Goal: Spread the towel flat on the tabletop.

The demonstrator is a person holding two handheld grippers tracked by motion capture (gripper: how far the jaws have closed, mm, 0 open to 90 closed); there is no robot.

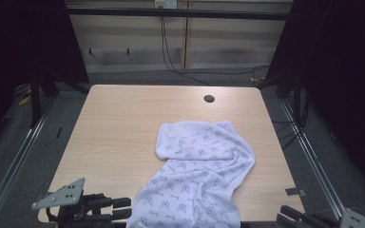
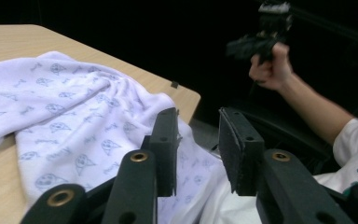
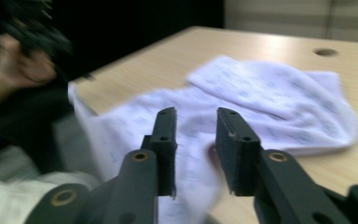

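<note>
Towel [image 1: 197, 171], white with a small grey print, lies rumpled between your two grippers, its near end spilling over the table [image 1: 119, 123] edge toward you. Your left gripper [image 1: 123, 208] sits low at that edge, jaws parted with nothing clamped; seen in the left gripper view, cloth lies just beyond its left jaw and below the gap. Your right gripper [image 3: 195, 135] likewise stands part open and empty, the draped edge straight ahead. Judged from this, both flank the hanging hem to take its corners.
</note>
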